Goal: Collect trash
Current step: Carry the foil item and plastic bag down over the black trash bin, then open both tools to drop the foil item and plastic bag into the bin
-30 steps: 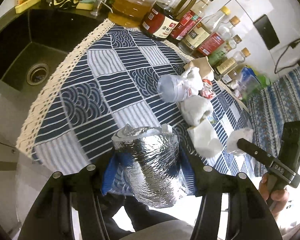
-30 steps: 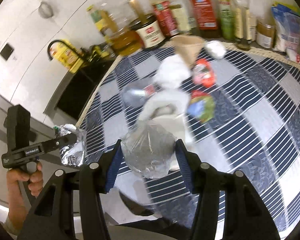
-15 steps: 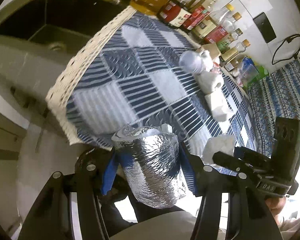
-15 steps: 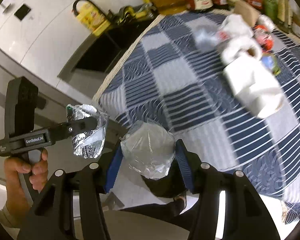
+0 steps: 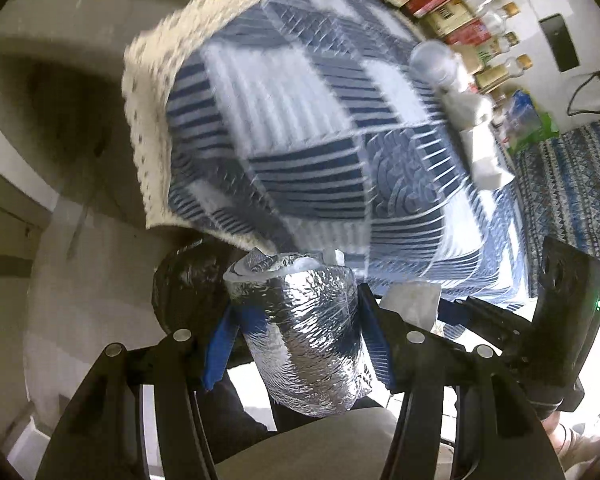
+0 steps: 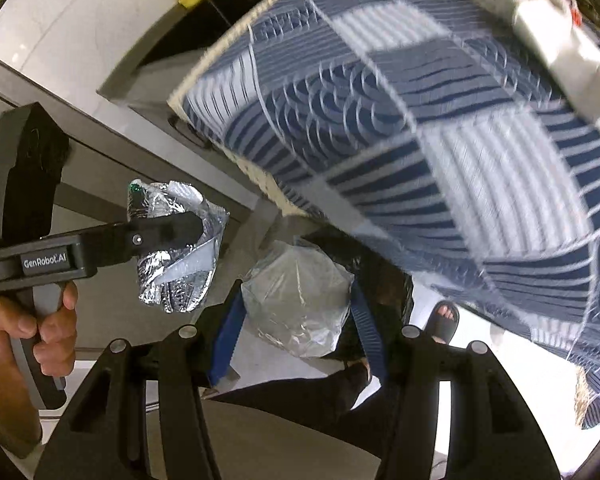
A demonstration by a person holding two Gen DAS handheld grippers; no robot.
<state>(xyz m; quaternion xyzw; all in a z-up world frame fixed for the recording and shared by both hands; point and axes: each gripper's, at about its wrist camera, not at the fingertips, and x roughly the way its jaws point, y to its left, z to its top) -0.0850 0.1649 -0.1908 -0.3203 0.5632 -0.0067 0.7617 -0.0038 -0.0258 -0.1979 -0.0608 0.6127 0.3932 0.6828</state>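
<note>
Silver foil fills my left view: the left gripper (image 5: 296, 334) is clamped on a crumpled foil wrapper (image 5: 304, 336), blue pads (image 5: 374, 340) pressing it from both sides, white lining showing at its torn top. Over on the right view, the right gripper (image 6: 296, 320) is squeezed onto a clear plastic bag (image 6: 298, 300), crinkled and bunched between its blue pads (image 6: 226, 336).

Both tools point steeply downward, off the edge of the counter. The blue patchwork tablecloth (image 5: 312, 120) with its cream lace border hangs over the counter edge above both loads, and it is smeared with motion blur. Just beyond the foil I can see a black bin bag (image 5: 188, 280), dark and glossy, right below the counter's edge; the right view shows the same dark bag (image 6: 380, 276) behind the plastic.

From the right camera I see the left tool side-on, a hand (image 6: 32, 332) wrapped round its grip, foil pinched at its tip. From the left camera, the right tool sits close alongside, its pale plastic load just beside my foil.

Back on the cloth, white crumpled paper (image 5: 480, 156) and a clear bottle (image 5: 436, 64) lie near a row of sauce bottles (image 5: 460, 20). A sandalled foot (image 6: 442, 320) stands on the pale floor.
</note>
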